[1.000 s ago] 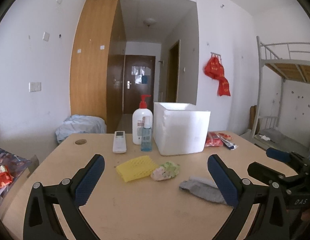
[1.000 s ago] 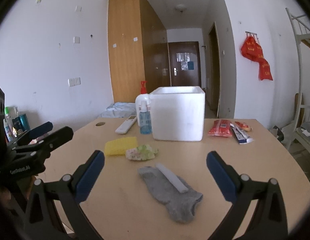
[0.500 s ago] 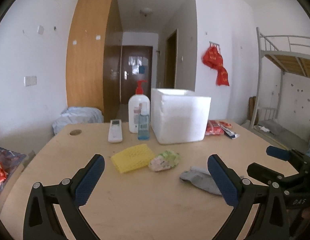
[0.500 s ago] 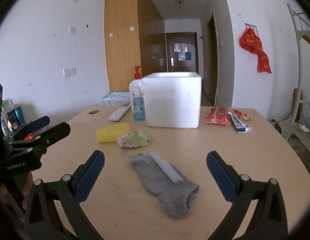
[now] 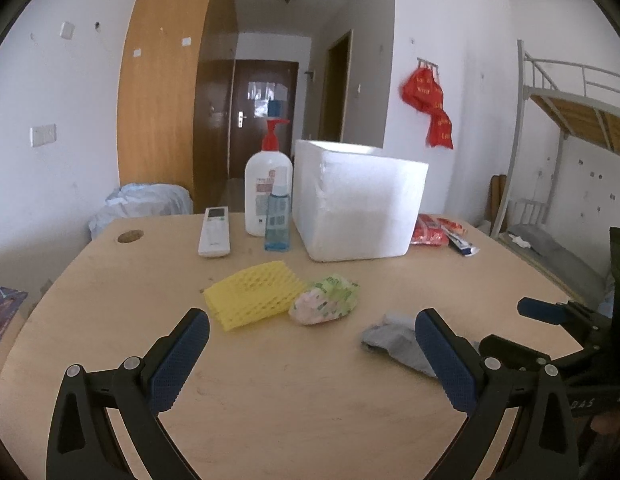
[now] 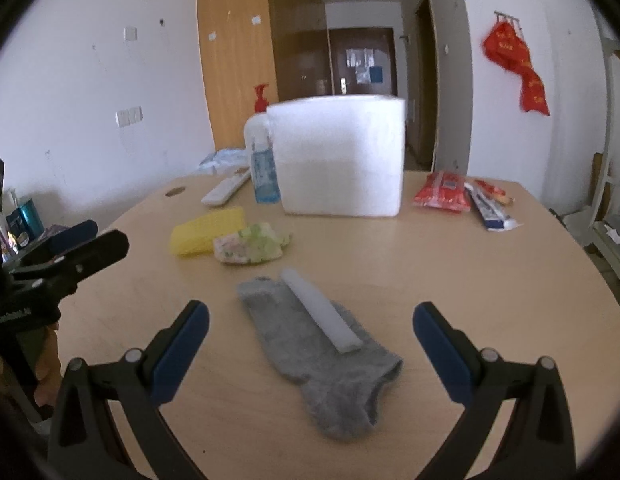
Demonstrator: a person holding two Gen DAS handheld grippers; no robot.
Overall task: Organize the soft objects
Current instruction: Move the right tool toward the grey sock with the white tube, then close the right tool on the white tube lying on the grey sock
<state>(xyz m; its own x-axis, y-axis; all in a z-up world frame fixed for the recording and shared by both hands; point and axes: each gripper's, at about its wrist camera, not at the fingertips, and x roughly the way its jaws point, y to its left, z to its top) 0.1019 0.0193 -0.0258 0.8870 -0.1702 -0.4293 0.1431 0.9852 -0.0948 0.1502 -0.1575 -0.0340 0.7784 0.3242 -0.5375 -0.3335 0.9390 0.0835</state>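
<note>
A grey sock lies on the wooden table with a white foam strip on top of it, just ahead of my open, empty right gripper. A yellow foam net and a crumpled green-pink cloth lie mid-table ahead of my open, empty left gripper. The sock is partly hidden behind the left gripper's right finger. A white foam box stands open-topped behind them. The yellow net, cloth and box also show in the right wrist view.
A pump bottle, a blue spray bottle and a white remote stand left of the box. Red packets and a tube lie to its right. A bunk bed stands at the right.
Both grippers have dropped lower and moved forward over the table. The objects now look nearer. Nothing on the table has moved and both grippers stay open.
</note>
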